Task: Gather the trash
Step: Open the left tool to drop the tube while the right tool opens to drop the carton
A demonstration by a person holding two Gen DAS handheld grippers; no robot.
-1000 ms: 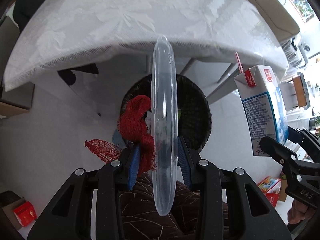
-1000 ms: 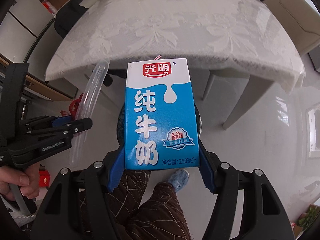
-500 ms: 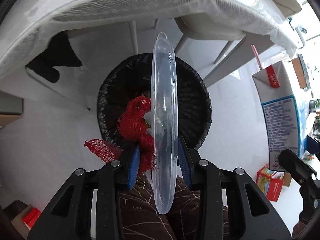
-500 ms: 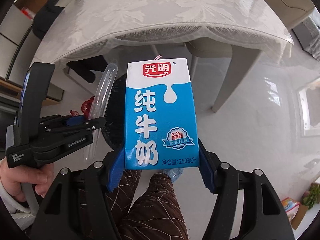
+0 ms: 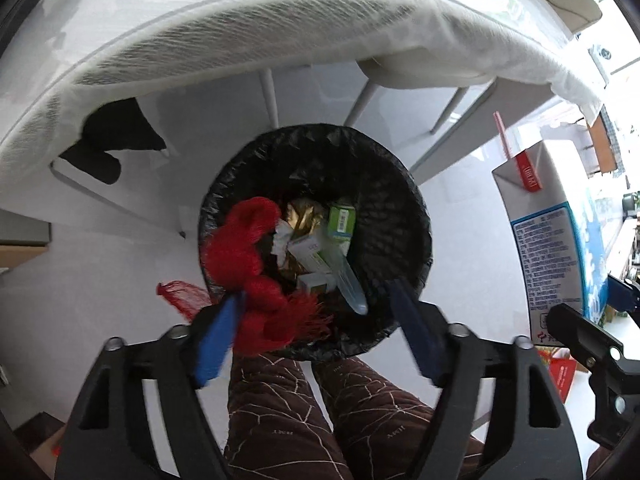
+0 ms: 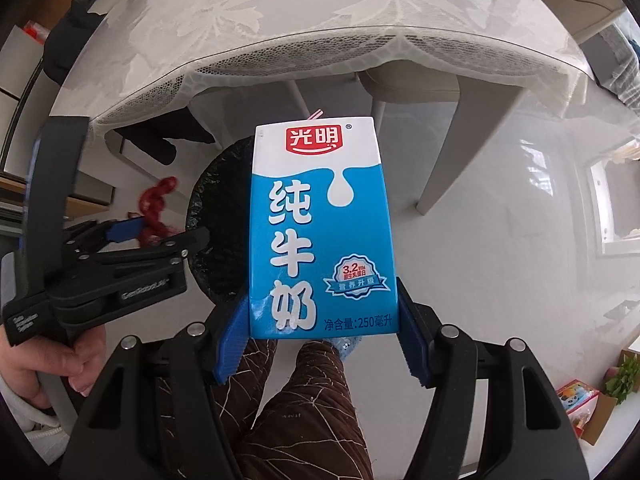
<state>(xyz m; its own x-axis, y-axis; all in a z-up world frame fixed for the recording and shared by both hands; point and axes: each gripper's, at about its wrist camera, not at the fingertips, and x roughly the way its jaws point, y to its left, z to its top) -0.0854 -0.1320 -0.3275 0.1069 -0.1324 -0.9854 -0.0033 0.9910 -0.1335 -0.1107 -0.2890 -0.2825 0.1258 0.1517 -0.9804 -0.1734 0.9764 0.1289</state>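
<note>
Opening left gripper (image 5: 316, 332) jaws just dropped the clear lid (image 5: 348, 280) into the bin (image 5: 400, 200); red netting (image 5: 256, 280) snagged on its pad. My right gripper (image 6: 316, 344) clamps milk carton (image 6: 320, 232), next.

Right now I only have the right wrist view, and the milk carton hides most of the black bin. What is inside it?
Observer: Behind the milk carton, the bin holds small boxes and a clear plastic piece.
Operator: And the red mesh?
Observer: The red mesh hangs over the bin's near rim, partly outside.
Operator: Is the left gripper holding it?
Observer: No. The left gripper has fingers that have just been opening; the mesh lies between them, against one finger only.
</note>
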